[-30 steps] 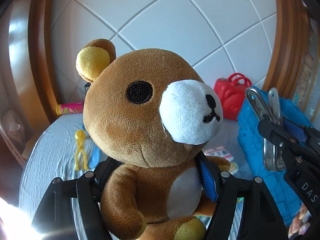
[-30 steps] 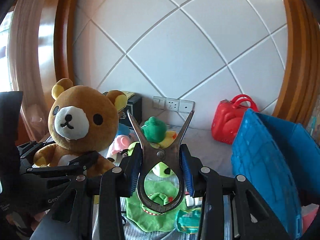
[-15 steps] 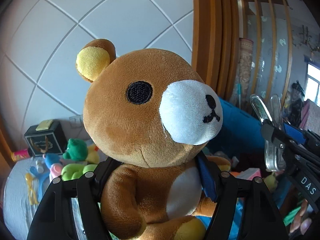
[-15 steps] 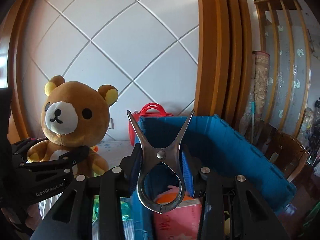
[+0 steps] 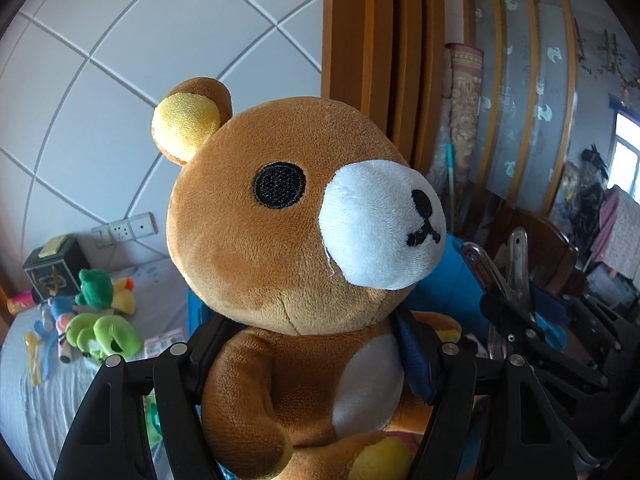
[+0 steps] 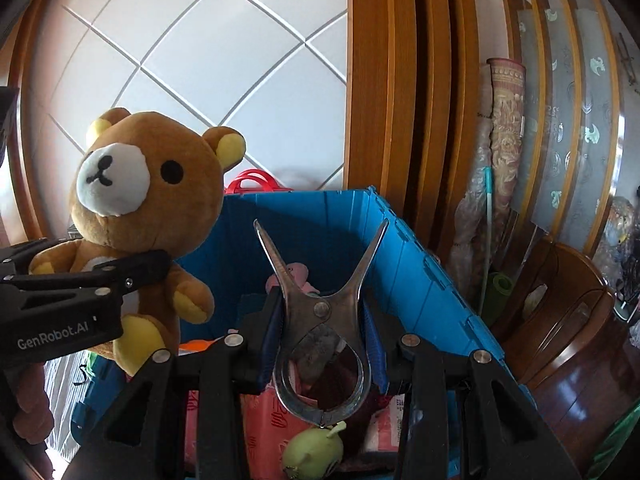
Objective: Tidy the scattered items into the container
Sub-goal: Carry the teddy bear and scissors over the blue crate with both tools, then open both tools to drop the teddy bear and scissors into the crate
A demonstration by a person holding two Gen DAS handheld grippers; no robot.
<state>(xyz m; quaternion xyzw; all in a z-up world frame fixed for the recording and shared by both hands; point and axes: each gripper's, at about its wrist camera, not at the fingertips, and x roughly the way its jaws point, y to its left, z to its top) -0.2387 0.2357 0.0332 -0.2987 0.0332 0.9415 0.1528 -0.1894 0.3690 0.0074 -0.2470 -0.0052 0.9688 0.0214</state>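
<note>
Bear (image 5: 288, 248) hiding left claw (image 5: 312, 360) pads

This is a lived-in home, most likely a bedroom: a bed with a pale grey sheet (image 5: 24, 408) carries scattered soft toys such as a green plush frog (image 5: 95, 282), under a white padded wall panel (image 5: 132, 64) crossed by diagonal seams and fitted with wall sockets (image 5: 125, 229). Warm wooden door framing (image 6: 384, 80) stands beside frosted patterned glass panels (image 6: 568, 80), with a rolled carpet (image 6: 505, 120) leaning in the corner by a dark wooden chair (image 6: 568, 320). A window (image 5: 626, 152) lights cluttered household goods at the far right
</note>
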